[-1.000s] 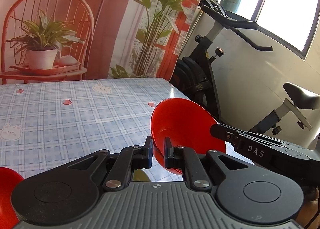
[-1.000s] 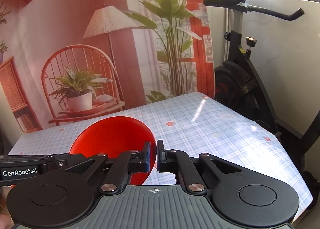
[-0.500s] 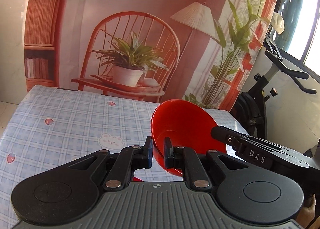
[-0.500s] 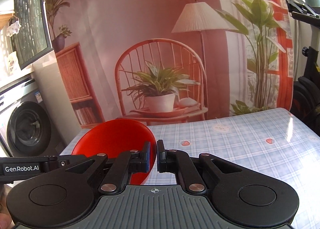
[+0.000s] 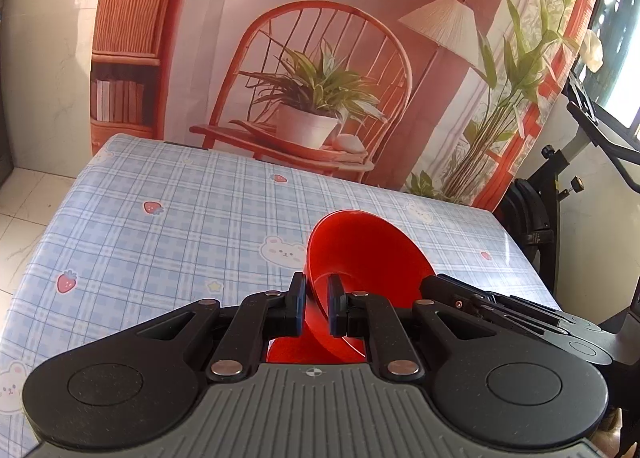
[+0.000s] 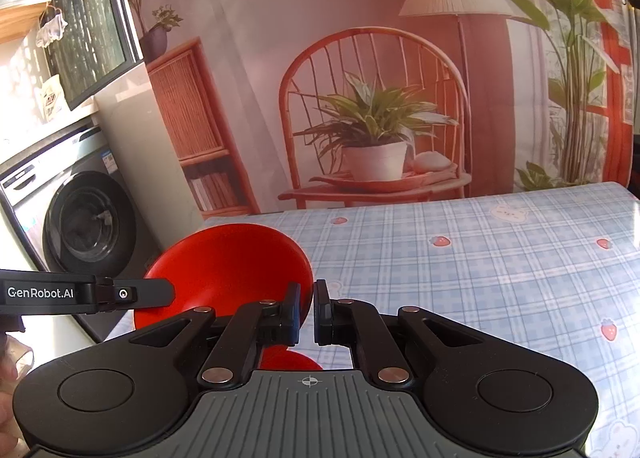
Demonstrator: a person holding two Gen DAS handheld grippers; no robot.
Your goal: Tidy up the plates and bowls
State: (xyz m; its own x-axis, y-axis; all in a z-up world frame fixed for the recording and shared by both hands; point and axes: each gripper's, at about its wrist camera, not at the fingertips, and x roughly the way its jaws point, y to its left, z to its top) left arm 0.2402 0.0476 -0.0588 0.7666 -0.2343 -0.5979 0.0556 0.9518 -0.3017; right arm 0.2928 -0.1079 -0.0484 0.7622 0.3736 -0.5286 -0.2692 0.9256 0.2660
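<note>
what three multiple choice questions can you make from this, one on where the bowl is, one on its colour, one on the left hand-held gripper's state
1. Where is the bowl?
A) inside a washing machine
B) held tilted over the checked table
C) on the floor

2. What colour is the bowl?
A) red
B) white
C) green

3. How is the left hand-held gripper?
A) wide open and empty
B) shut on the bowl's rim
C) out of view

Answers:
1 B: both wrist views show it tilted over the cloth, with the right hand-held gripper on its opposite rim.
2 A: it is glossy red inside and out.
3 B: its two fingers pinch the rim between them.
</note>
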